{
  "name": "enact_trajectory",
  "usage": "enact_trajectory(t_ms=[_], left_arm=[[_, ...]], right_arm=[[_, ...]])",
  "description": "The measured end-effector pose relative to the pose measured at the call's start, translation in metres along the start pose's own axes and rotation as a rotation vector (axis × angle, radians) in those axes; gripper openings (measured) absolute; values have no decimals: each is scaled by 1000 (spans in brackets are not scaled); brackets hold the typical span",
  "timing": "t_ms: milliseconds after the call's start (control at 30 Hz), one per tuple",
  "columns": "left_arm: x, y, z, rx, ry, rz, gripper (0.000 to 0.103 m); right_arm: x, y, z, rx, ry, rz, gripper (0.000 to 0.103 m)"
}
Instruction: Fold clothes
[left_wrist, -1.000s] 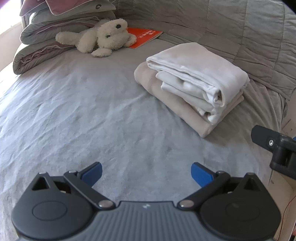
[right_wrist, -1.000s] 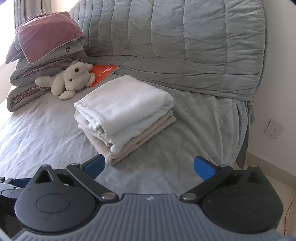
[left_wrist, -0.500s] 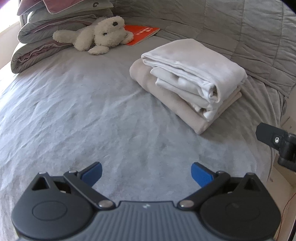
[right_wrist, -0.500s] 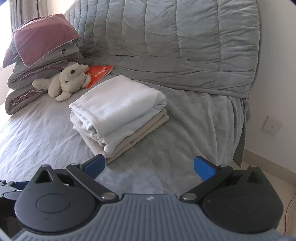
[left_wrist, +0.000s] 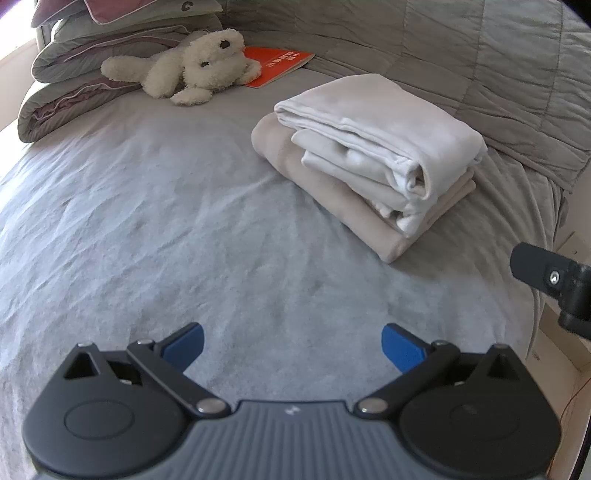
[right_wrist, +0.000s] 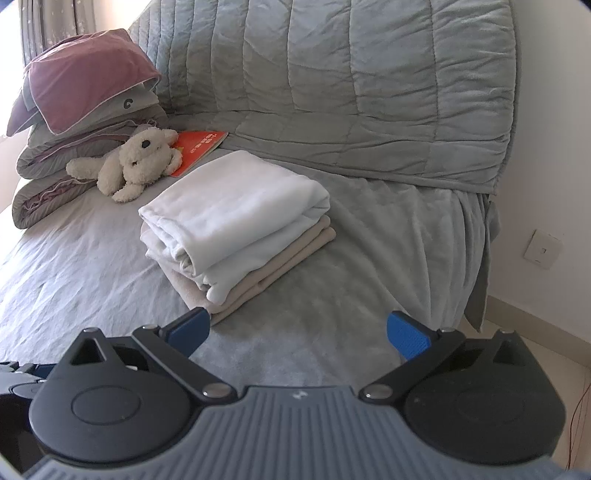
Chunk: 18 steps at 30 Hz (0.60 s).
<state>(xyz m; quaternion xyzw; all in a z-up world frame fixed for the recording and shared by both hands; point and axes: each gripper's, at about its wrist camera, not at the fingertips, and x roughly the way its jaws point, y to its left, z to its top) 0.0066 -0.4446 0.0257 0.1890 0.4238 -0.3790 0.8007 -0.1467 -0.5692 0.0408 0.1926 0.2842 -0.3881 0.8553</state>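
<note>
With both sets of blue-tipped jaws spread wide and gripping nothing, the left claw (left_wrist: 291, 343) and right claw (right_wrist: 298, 330) hang over the wrinkled grey bed sheet (left_wrist: 147, 221). Just beyond, the folded white garment (right_wrist: 236, 210) sits stacked on a folded beige garment (left_wrist: 332, 192). Further back, a fluffy white plush dog (right_wrist: 136, 162) lies on an orange booklet (right_wrist: 199, 146).

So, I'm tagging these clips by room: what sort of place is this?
Most likely a bedroom in a home. A bed with a grey sheet holds stacked pillows and folded bedding, a white plush toy and a pile of folded clothes.
</note>
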Motion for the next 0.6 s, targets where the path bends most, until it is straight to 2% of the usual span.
enact_trajectory(t_ms=[600], left_arm=[[-1, 8, -2, -50, -13, -9, 102]], right_arm=[[-3, 11, 0, -28, 12, 15, 103]])
